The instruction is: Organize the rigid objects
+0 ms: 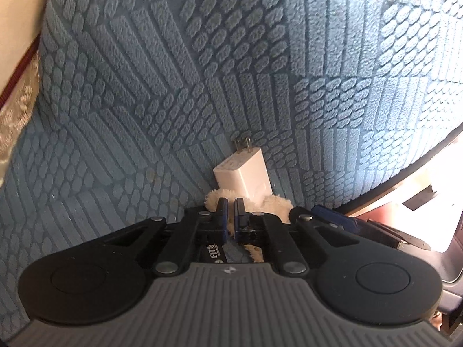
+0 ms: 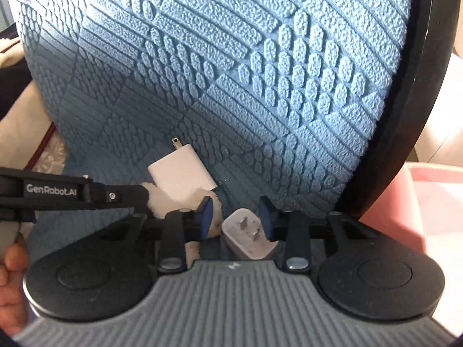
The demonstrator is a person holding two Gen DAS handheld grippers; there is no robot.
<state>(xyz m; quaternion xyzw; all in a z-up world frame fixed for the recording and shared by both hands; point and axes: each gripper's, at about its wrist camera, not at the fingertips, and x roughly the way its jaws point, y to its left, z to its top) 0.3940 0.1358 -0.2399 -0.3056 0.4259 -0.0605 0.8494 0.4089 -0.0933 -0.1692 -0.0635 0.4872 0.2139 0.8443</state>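
A white plug charger [image 1: 243, 177] lies flat on the blue textured mat [image 1: 173, 86], prongs pointing away; it also shows in the right wrist view [image 2: 181, 173]. My left gripper [image 1: 230, 212] is shut on a cream plush toy [image 1: 277, 205] just in front of that charger. In the right wrist view the plush [image 2: 170, 199] sits under the left gripper's arm [image 2: 72, 192]. My right gripper [image 2: 235, 215] is open around a second white charger [image 2: 249, 237] that points its prongs up; the jaws stand apart from it.
The mat covers a round table with a dark rim [image 2: 405, 115]. Beyond the rim lies a pink surface [image 2: 434, 202]. A dark flat object [image 1: 376, 231] lies right of the left gripper. A beige fabric with red trim [image 1: 17, 95] borders the mat's left.
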